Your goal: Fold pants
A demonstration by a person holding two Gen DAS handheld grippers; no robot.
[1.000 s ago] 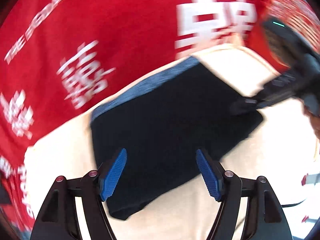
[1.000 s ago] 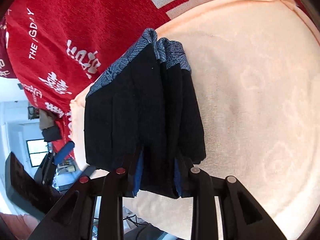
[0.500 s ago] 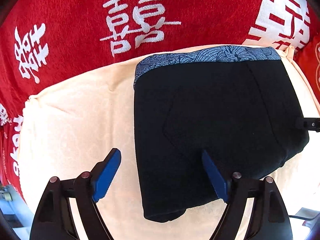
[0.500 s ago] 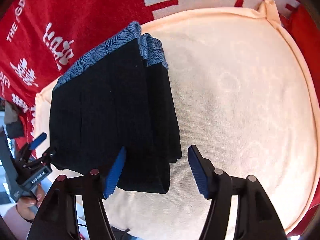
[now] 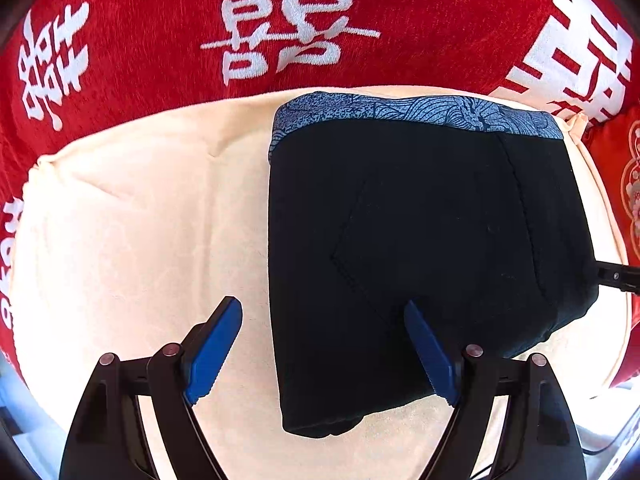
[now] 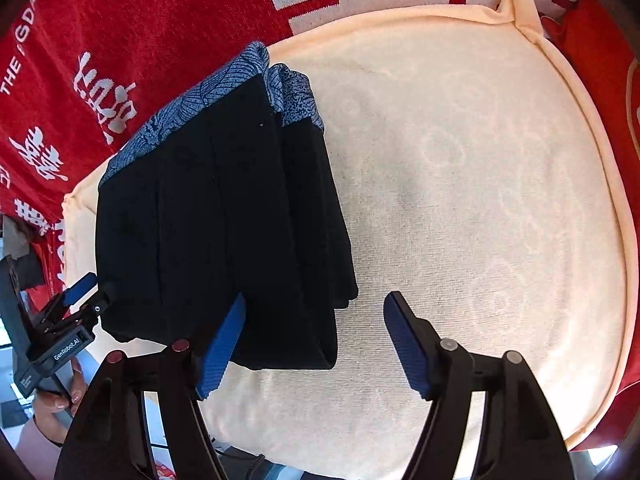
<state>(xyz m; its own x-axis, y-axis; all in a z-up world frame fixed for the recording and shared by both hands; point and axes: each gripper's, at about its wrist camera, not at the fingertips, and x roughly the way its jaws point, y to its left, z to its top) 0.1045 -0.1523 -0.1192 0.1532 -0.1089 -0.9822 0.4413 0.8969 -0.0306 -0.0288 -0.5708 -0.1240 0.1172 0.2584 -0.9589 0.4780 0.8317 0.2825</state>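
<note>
The black pants [image 5: 420,248] lie folded into a thick rectangle on a cream cushion [image 5: 132,240], with the blue patterned waistband [image 5: 416,110] at the far edge. My left gripper [image 5: 324,352] is open and empty, hovering over the near left corner of the pants. In the right wrist view the folded pants [image 6: 224,216] lie at the left on the cushion [image 6: 480,200]. My right gripper [image 6: 316,344] is open and empty over their near right corner. The left gripper [image 6: 80,296] shows at the far left there.
A red blanket with white characters [image 5: 280,20] covers the surface behind the cushion. A red patterned pillow [image 5: 624,184] lies at the right edge. The right gripper's tip [image 5: 616,276] pokes in beside the pants. The cushion's right half [image 6: 500,160] is bare.
My right gripper has opened and let go of the pants' edge. My left gripper has swung around and now looks along the folded pants, staying open.
</note>
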